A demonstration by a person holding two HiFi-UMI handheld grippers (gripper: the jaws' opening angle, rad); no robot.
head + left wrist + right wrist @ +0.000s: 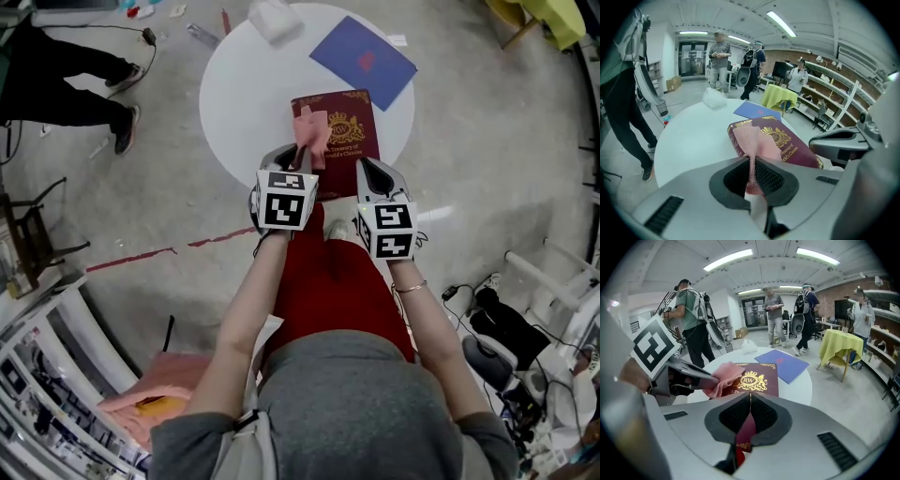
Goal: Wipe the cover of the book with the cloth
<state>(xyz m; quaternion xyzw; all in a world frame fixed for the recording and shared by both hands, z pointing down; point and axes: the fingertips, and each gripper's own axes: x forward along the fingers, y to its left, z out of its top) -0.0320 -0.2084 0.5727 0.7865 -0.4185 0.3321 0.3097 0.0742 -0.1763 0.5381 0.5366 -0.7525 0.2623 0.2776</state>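
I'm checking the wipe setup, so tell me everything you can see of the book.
The book is a dark red hardcover with a gold crest, gold lettering and gold corner ornaments. It lies closed, cover up, at the near edge of the round white table. The right gripper is shut on its near edge, and the pink cloth, pinched in the left gripper, rests on the cover's left part.

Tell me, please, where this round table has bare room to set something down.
The table is bare on its left, from the maroon book to the white bundle. Crowded near edge: left tongs grip the cloth, right tongs the book.
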